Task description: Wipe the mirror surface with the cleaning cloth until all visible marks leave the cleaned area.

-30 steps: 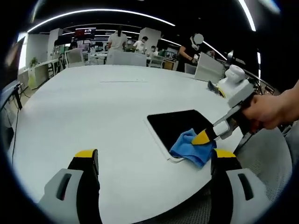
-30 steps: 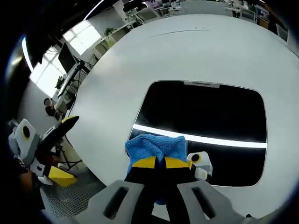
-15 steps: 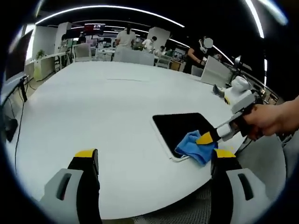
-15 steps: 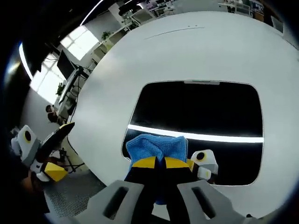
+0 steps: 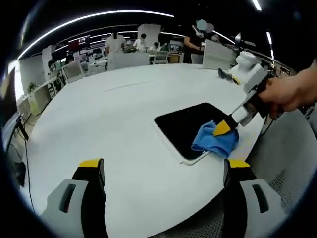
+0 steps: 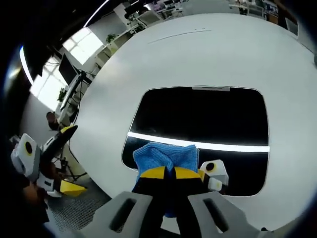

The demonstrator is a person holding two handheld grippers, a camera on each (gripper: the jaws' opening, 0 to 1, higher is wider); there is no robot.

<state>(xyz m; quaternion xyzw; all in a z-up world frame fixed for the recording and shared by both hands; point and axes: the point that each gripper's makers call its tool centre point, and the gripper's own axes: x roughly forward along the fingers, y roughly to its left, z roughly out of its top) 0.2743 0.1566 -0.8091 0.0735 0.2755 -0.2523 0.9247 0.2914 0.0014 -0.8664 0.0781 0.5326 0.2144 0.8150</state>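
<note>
Currently idle at the white round desk [image 5: 99, 124] near edge: left gripper [image 5: 161, 171] spread, holding nothing. Rightward, right gripper [image 6: 165, 173] pinching blue microfibre cloth [image 6: 166, 155] on black rectangular mirror [image 6: 203, 119] near-edge corner. Risk: dragging mirror off the edge.

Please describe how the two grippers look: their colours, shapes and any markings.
The left gripper has two black jaws with yellow tips and light grey housings at the base. The right gripper has the same black jaws, yellow tips and grey housings; in the left gripper view it shows a white and grey body with a rounded white top. No sleeve is visible at the hand.
</note>
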